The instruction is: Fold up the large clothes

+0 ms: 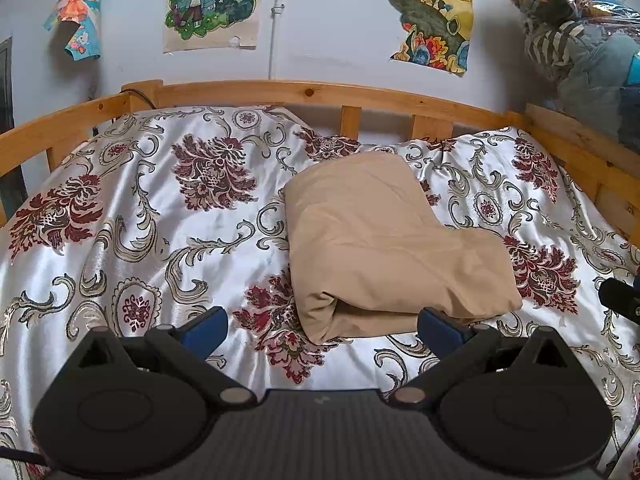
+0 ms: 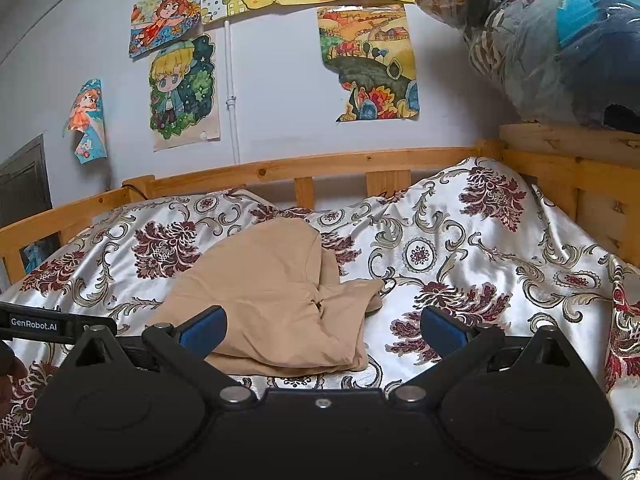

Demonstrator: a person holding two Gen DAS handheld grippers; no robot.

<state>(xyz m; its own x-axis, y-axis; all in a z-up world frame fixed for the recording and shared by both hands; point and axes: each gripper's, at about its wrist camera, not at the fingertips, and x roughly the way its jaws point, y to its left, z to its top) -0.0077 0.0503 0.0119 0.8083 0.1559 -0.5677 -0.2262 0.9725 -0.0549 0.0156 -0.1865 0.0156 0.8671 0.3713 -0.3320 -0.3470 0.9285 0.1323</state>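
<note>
We see the tan garment [image 1: 384,248] lying folded into a thick bundle on the bed, on the flowered satin bedspread [image 1: 132,216], a little right of the middle in the left wrist view. Its near edge is a rounded fold just beyond the left tongs [image 1: 322,326], whose blue fingers [image 1: 206,326] stand wide apart and hold nothing. The right finger tip is just beside the bundle's near edge; we cannot tell whether it touches.

In the right wrist view the garment [image 2: 276,296] lies left of centre, and the right tongs [image 2: 324,328] also stand wide and empty, the left finger [image 2: 204,330] overlapping the cloth's near corner. At the far left of that view we see part of the other tool, with a label on it.

Open bedspread lies to the left of the bundle and, in a narrower band, to its right, rumpled but bare. The wooden bed rail [image 1: 304,94] closes the far side and both flanks. At the far right a clear plastic bag of clothes [image 2: 556,40] sits on the rail's corner. Coloured drawings [image 2: 184,92] hang on the wall beyond.
</note>
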